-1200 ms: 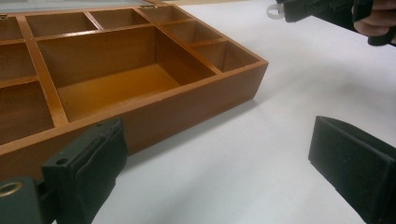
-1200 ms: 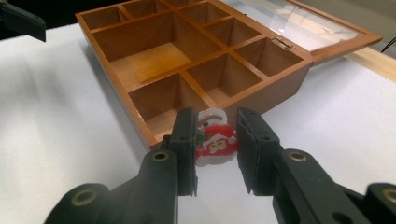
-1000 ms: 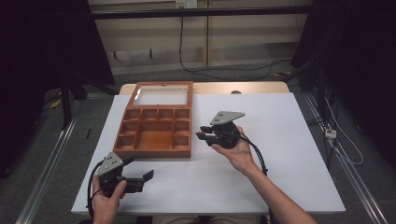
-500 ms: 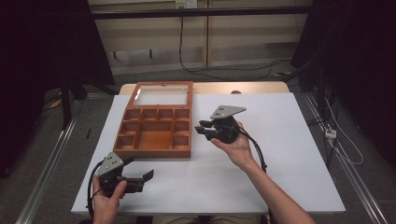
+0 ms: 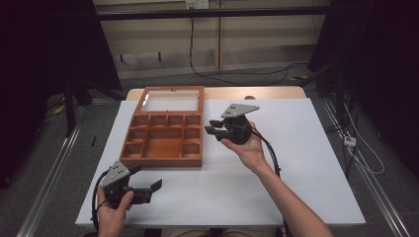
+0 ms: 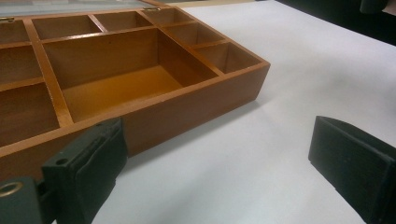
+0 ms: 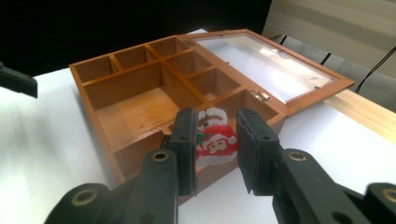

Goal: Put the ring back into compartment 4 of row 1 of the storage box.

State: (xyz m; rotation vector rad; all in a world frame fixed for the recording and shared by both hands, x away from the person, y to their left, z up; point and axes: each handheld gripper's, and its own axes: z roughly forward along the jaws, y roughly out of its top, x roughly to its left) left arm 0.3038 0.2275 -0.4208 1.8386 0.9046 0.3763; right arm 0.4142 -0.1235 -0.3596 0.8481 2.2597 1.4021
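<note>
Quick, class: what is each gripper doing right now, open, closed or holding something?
Left gripper: open, nothing between its jaws, low over the table.
Right gripper: closed on a small Santa figure, beside the wooden box.

Black grippers (image 5: 213, 129) — grey plates (image 5: 239, 109), black cables (image 5: 269, 150).

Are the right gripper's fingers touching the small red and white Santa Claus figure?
Touching. The right gripper view shows both fingers of the right gripper pressed against the small red and white Santa Claus figure.

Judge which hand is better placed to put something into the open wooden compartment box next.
Right. The right gripper holds a small red Santa figure beside the wooden compartment box; the left gripper is open, empty, nearer the table's front edge.
</note>
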